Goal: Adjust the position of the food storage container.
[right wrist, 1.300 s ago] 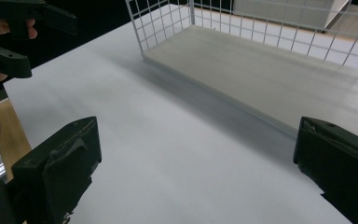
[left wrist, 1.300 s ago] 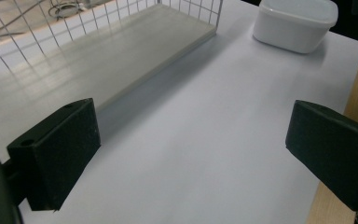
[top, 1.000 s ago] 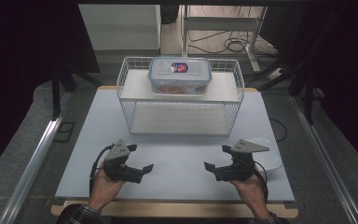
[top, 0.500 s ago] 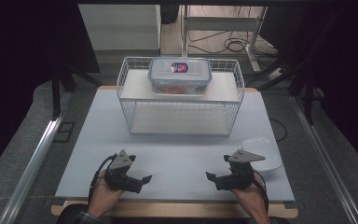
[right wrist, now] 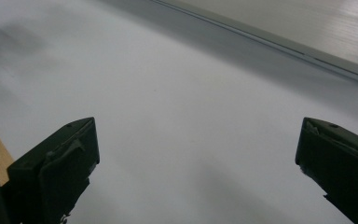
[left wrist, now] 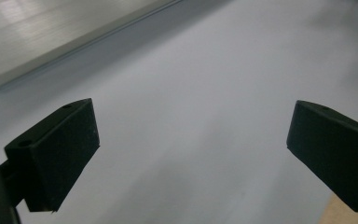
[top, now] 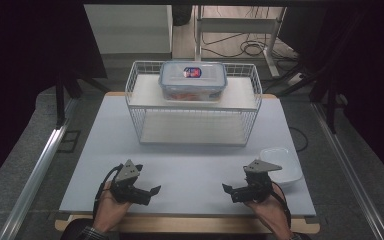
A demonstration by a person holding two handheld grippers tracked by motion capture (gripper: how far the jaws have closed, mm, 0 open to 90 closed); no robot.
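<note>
Both grippers rest low at the counter's (top: 190, 165) near edge, left gripper (top: 147, 192) and right gripper (top: 230, 190) spread and empty, probably waiting; nearest is the dish (top: 281, 165), beside the right gripper; the box (top: 193, 80) sits on the rack (top: 195, 107), well apart

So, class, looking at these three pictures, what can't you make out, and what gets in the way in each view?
- Contents of the lidded container, high view: blurred through the cloudy plastic.
- Label on its lid, high view: too small to read.
- White dish, high view: near corner hidden by the right hand-held gripper.
- Person's forearms, high view: cut off by the bottom edge.
</note>
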